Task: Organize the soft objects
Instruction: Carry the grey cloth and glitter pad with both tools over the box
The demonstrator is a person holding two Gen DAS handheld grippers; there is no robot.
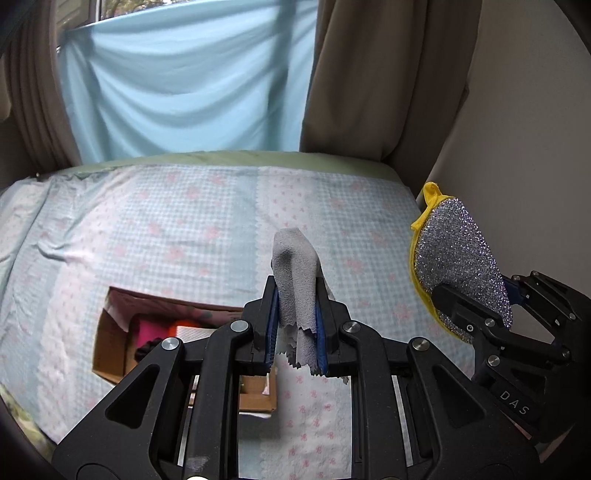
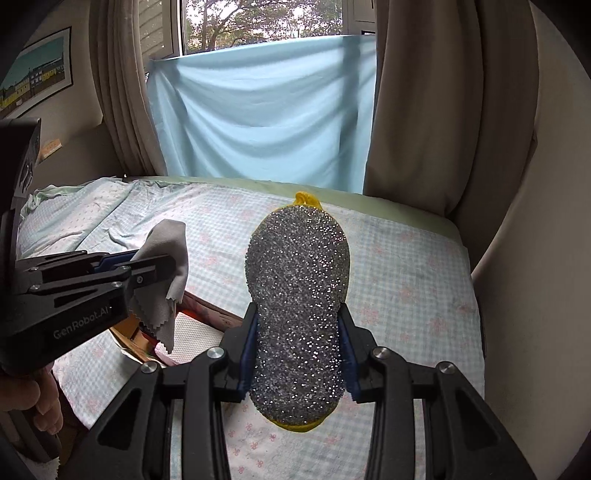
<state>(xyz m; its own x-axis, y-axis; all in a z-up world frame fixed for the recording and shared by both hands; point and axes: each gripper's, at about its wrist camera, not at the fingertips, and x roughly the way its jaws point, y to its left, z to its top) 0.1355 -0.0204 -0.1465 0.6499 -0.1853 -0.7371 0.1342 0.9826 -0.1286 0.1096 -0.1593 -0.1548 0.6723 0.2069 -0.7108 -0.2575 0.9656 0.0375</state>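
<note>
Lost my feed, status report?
Left tool shut on grey cloth. Right tool shut on silver scouring pad. Cardboard box below, path clear.

This is a bedroom in a home. A bed (image 2: pixel 406 266) fills most of both views, covered with a pale checked sheet (image 1: pixel 166 229) printed with small pink bows, over a light green mattress edge. Behind it a window (image 2: pixel 258 26) looks out on trees, with heavy beige curtains (image 2: pixel 424 110) at both sides and a light blue cloth (image 2: pixel 258 110) hung across its lower part. A framed picture (image 2: pixel 37 70) of buildings hangs on the cream wall to the left. On the bed stands an open cardboard box (image 1: pixel 110 354) holding soft household bits in pink and white.
</note>
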